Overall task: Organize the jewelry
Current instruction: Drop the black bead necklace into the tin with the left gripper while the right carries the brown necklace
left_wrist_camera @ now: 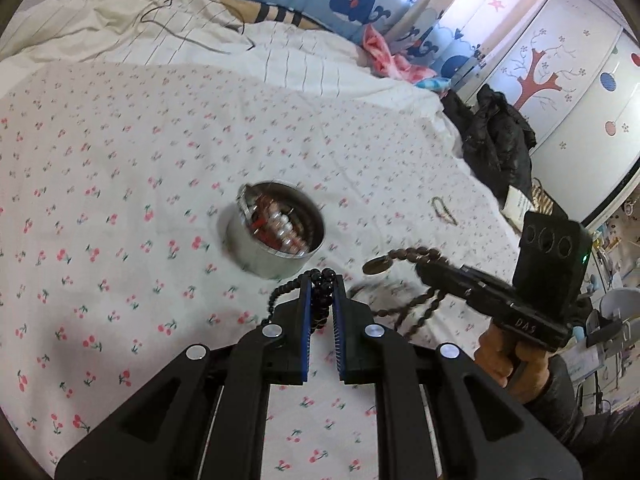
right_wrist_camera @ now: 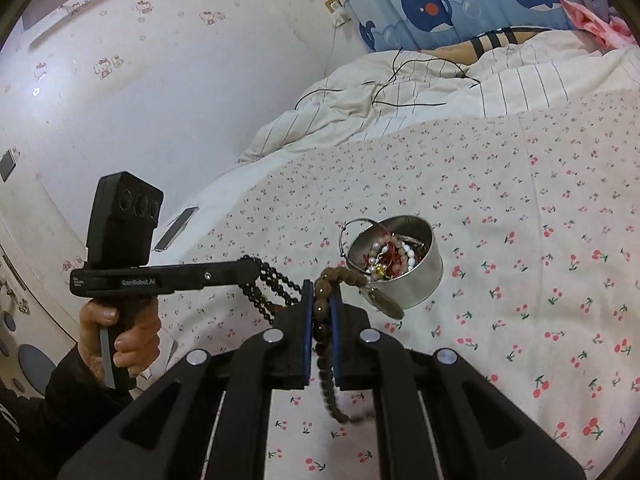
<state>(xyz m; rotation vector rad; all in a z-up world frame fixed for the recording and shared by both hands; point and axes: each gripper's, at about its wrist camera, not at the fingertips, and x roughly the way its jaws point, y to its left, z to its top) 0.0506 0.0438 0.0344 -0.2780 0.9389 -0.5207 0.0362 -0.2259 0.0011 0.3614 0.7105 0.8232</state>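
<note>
A round metal tin (left_wrist_camera: 276, 228) with several bead pieces inside stands on the cherry-print bed sheet; it also shows in the right wrist view (right_wrist_camera: 416, 280). My left gripper (left_wrist_camera: 322, 280) is shut on a black bead string (left_wrist_camera: 322, 300), held just in front of the tin. My right gripper (right_wrist_camera: 322, 288) is shut on a brown bead string (right_wrist_camera: 322, 312) with a round metal pendant (right_wrist_camera: 386, 302), held above the sheet near the tin. In the left wrist view the brown string (left_wrist_camera: 416, 255) hangs from the right gripper (left_wrist_camera: 422, 270). In the right wrist view the black string (right_wrist_camera: 276, 284) hangs from the left gripper (right_wrist_camera: 254, 270).
A thin bracelet (left_wrist_camera: 444, 210) lies on the sheet to the right of the tin. A phone (right_wrist_camera: 178, 228) lies at the bed's left edge. A rumpled duvet (left_wrist_camera: 160, 20) and cable lie at the head. A black jacket (left_wrist_camera: 496, 136) hangs off the right bed edge.
</note>
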